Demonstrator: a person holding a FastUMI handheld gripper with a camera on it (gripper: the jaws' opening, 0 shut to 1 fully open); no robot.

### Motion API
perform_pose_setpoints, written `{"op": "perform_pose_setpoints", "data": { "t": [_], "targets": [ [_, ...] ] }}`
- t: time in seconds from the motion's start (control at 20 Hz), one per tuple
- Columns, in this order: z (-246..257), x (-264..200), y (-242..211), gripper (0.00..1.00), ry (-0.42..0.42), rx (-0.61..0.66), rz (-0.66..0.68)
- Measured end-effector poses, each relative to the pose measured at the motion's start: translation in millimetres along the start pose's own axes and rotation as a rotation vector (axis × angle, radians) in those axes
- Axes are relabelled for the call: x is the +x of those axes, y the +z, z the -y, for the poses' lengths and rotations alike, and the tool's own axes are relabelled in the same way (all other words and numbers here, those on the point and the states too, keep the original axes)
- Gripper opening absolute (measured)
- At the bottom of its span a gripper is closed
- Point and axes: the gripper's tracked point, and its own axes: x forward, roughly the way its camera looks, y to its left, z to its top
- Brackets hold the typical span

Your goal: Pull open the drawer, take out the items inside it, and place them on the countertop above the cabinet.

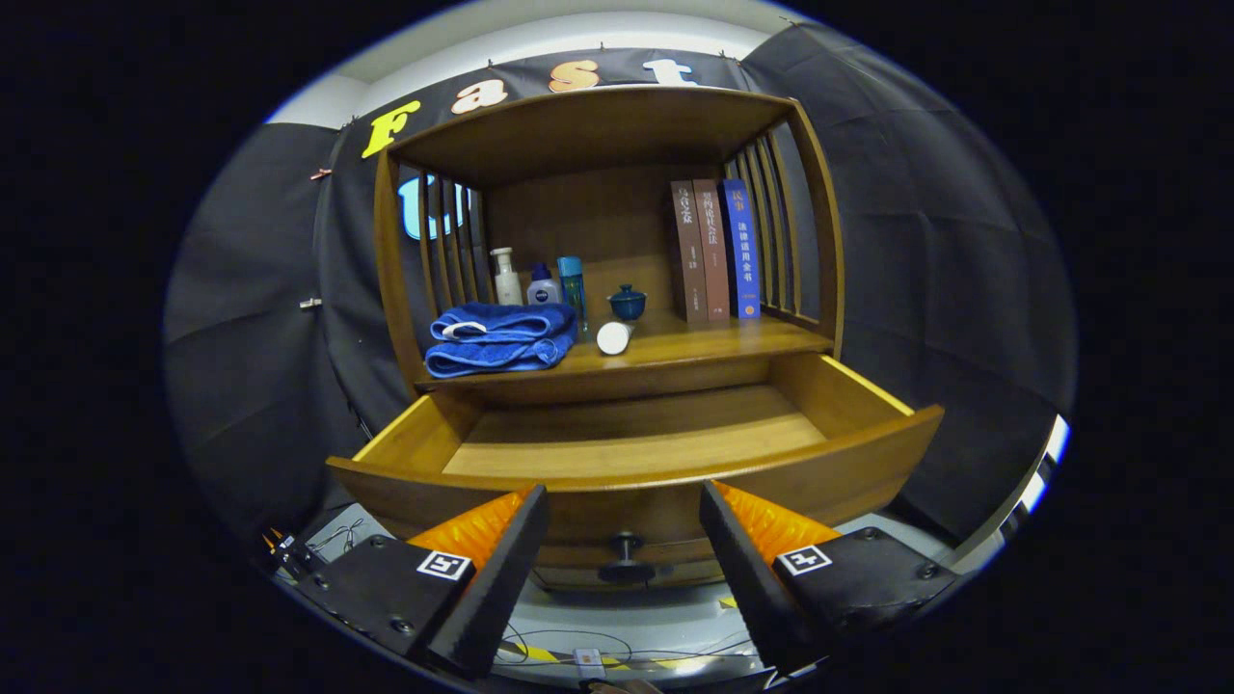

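Note:
The wooden drawer (pixel 868 453) stands pulled out toward me, and its visible floor is bare wood. Its dark knob (pixel 625 551) sits on the front panel, between my fingers and a little beyond them. My gripper (pixel 625 496) is open, with nothing between its orange-and-black fingers (pixel 501 540). On the countertop (pixel 713 342) above the drawer lie a folded blue towel (pixel 496 337) and a white tube (pixel 613 337) on its side. Behind them stand a white pump bottle (pixel 505 278), a small white-and-blue bottle (pixel 542 287), a teal bottle (pixel 572 281) and a small blue lidded cup (pixel 628 303).
Three books (pixel 715 249) stand upright at the right end of the countertop against the slatted side (pixel 771 226). The cabinet's top board (pixel 588 120) roofs the shelf space. Cables (pixel 540 651) and yellow tape lie on the floor below the drawer front.

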Motion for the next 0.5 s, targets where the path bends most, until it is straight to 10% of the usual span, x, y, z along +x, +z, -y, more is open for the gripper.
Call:
{"op": "perform_pose_setpoints", "data": {
  "t": [0.5],
  "targets": [
    [-1.9,25.8,-11.3,0.99,-0.013,-0.018,-0.002]
  ]
}}
